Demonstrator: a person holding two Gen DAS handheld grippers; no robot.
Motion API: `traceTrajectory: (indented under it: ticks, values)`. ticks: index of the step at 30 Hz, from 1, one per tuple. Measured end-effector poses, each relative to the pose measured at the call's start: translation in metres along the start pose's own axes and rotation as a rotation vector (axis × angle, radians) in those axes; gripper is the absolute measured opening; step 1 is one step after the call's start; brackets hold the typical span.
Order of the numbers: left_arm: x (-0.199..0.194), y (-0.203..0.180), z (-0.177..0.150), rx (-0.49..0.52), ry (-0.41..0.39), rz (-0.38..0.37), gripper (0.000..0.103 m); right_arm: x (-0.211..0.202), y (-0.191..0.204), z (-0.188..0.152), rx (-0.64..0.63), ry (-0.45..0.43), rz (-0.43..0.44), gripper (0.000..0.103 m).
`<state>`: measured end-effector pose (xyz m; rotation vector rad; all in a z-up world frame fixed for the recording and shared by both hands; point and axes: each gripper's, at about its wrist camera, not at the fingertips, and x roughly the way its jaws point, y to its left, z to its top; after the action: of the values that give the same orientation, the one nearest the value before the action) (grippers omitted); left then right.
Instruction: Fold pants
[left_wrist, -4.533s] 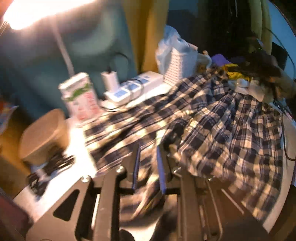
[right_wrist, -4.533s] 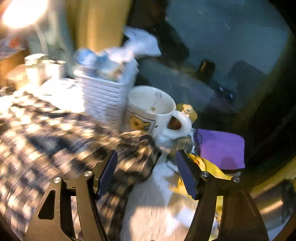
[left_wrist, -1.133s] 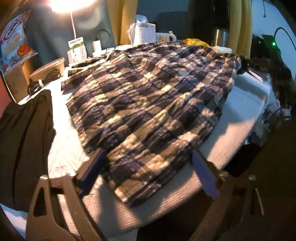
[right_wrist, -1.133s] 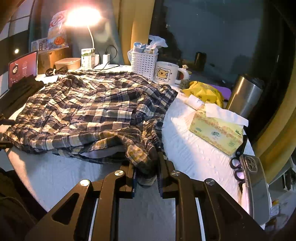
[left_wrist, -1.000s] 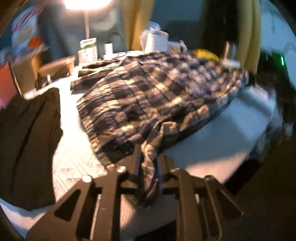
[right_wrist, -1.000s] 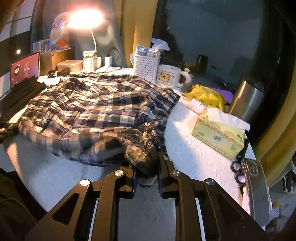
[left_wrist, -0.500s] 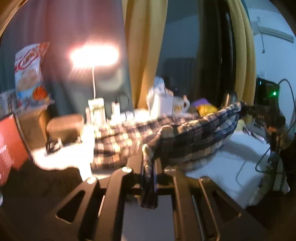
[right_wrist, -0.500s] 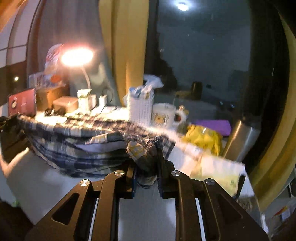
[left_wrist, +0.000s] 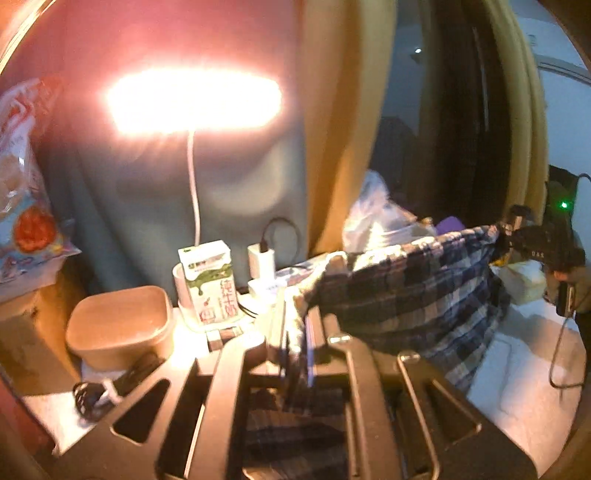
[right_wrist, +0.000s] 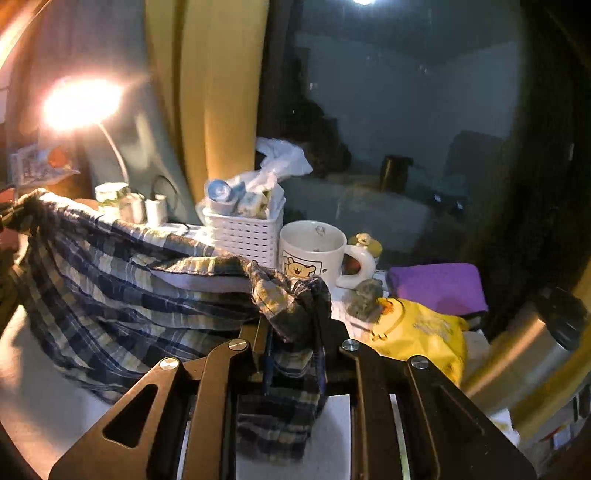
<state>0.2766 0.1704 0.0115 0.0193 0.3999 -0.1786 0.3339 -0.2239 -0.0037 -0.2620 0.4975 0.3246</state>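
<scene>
Both tools were clamped on the plaid pants (right_wrist: 122, 288): left tool (left_wrist: 295, 332) and right tool (right_wrist: 291, 332) each pinching one end. The fabric hung stretched between them above the table (left_wrist: 517, 387), extending toward 2 o'clock from the left tool.

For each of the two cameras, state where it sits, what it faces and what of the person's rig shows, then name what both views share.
Left wrist: sits on the left gripper, looking along its fingers, shut on the plaid pants, toward the lit lamp and milk carton; the right gripper shows at the far corner.
Right wrist: sits on the right gripper, shut on bunched plaid, facing the white basket, mug and dark window.
Shared: the pants hanging between both grippers, the lamp, the carton.
</scene>
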Motion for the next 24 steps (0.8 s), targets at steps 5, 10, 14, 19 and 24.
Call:
traceTrajectory:
  ticks: [5, 10, 14, 19, 24]
  values:
    - [0.074, 0.041, -0.006, -0.117, 0.152, 0.019, 0.014, 0.061, -0.006, 0.007, 0.009, 0.077, -0.004, 0.019]
    - [0.095, 0.085, -0.022, -0.205, 0.223, 0.175, 0.020, 0.112, -0.018, 0.003, 0.056, 0.172, -0.049, 0.028]
    - [0.076, 0.094, -0.028, -0.227, 0.228, 0.182, 0.026, 0.109, -0.023, 0.002, 0.075, 0.173, -0.080, 0.075]
    - [0.038, 0.062, -0.037, -0.227, 0.243, 0.079, 0.042, 0.057, -0.019, 0.002, 0.090, 0.088, -0.074, 0.077]
    - [0.022, 0.026, -0.060, -0.194, 0.270, -0.028, 0.051, 0.020, -0.021, -0.022, 0.149, 0.103, -0.035, 0.077]
